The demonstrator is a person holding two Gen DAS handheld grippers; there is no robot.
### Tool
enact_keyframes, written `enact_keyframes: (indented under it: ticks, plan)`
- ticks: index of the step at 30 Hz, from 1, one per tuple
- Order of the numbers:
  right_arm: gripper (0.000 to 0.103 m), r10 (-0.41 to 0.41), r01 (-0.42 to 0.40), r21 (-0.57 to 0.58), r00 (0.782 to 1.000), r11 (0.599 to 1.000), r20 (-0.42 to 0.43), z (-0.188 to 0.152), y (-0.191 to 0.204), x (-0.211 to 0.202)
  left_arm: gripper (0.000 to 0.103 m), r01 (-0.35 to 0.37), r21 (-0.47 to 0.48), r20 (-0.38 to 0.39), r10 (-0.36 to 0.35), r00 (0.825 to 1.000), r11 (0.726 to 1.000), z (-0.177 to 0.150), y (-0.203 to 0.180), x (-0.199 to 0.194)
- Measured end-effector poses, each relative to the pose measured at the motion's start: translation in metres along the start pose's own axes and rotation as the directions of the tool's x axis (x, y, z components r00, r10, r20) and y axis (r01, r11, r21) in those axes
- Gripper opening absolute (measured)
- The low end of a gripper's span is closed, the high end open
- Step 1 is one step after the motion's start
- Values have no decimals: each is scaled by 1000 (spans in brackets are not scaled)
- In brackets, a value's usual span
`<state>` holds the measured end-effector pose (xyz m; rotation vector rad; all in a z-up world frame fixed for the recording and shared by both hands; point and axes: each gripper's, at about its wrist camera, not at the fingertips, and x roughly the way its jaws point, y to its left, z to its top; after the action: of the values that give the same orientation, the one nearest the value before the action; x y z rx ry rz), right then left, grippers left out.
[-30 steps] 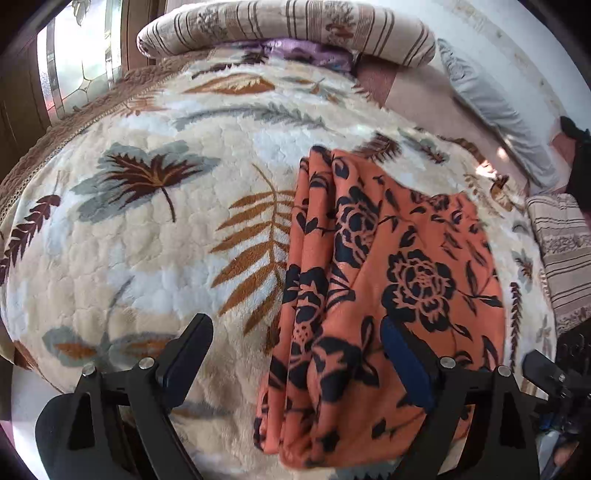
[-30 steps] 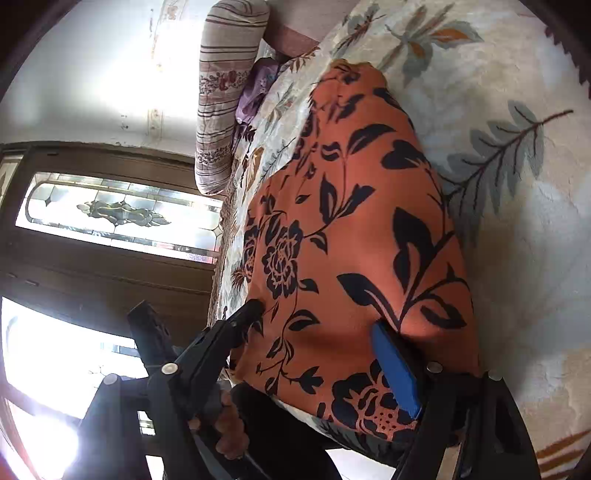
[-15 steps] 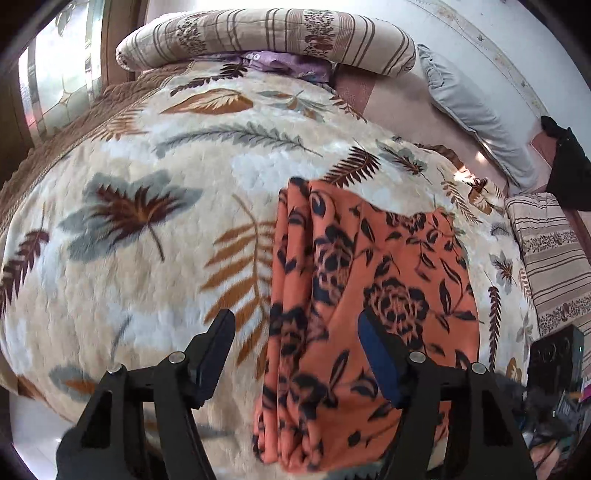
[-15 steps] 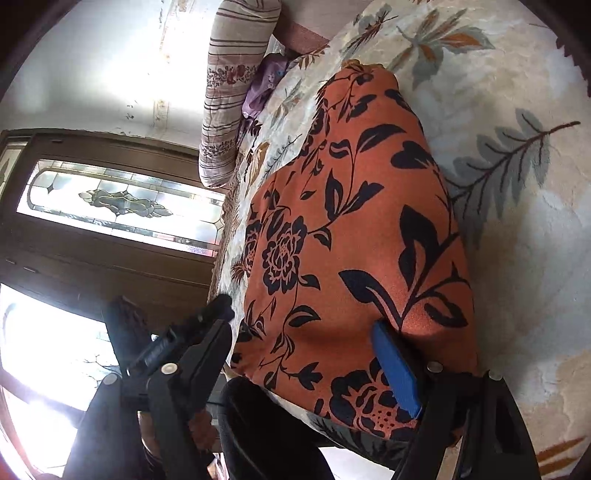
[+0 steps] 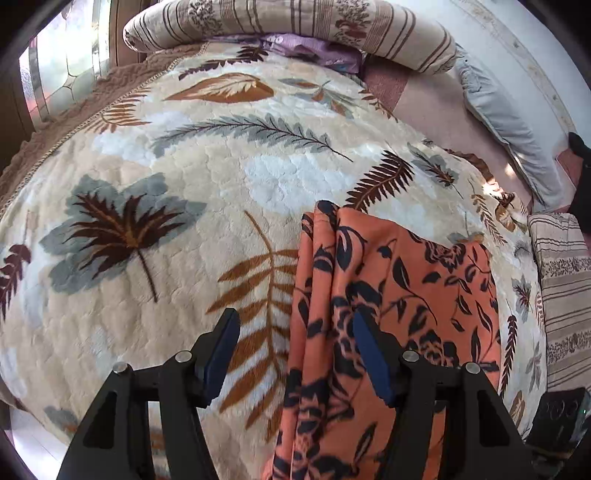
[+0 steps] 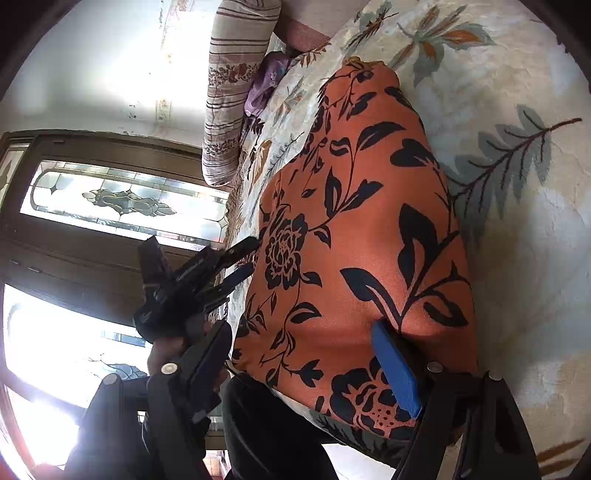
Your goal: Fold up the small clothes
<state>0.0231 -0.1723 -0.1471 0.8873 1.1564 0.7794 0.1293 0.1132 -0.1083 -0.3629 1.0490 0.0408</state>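
An orange garment with black flowers (image 5: pixel 417 295) lies folded lengthwise on a leaf-patterned blanket (image 5: pixel 184 206). My left gripper (image 5: pixel 295 343) is open; its jaws straddle the garment's bunched left edge near the bed's front. The garment also fills the right wrist view (image 6: pixel 354 236). My right gripper (image 6: pixel 306 365) is open, its right blue pad (image 6: pixel 395 369) pressed against the cloth at the near end. The left gripper shows in the right wrist view (image 6: pixel 236 266) at the garment's far side.
A striped bolster (image 5: pixel 288 26) and a purple cloth (image 5: pixel 310 48) lie at the bed's head. A grey pillow (image 5: pixel 506 122) and a striped cushion (image 5: pixel 565 295) sit on the right. A glass-paned door (image 6: pixel 110 199) stands beyond the bed.
My left gripper has moved forward and closer to the garment's left edge, and its jaws stand somewhat narrower. The right gripper has barely moved.
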Motion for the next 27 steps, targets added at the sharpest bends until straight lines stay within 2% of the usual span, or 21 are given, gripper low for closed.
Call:
enact_keyframes:
  ticks: [6,12,16,18,20,23,27]
  plan:
    - [81,-29,29,10,999,1000,15,-2,5,1,65,-53,51,-4,53,999,997,-38,-3,-19]
    - [81,-86,86,0,996,996,13,-3,22,-3,65,-61,44,19,60,998,997,-50,-5,-37]
    - [81,-44,45,-57,999,997,30,-6,39,-9,65,-67,61,32,65,997,996,-54,-8,-43]
    - [84,-54,55,-39,998,998,22,-5,33,-5,65,-65,63,27,64,998,996,-56,-8,-42]
    - [84,-98,98,7,995,995,-24,-5,11,9,67,-86,67,8,85,996,994,-61,-7,-33]
    - [84,-82,82,24,997,996,-15,-5,13,5,74,-105,73,-30,107,994,992,-70,0,-20]
    - [84,-70,70,-69,998,995,6,-6,38,-1,73,-88,55,19,88,996,995,-75,-3,-39]
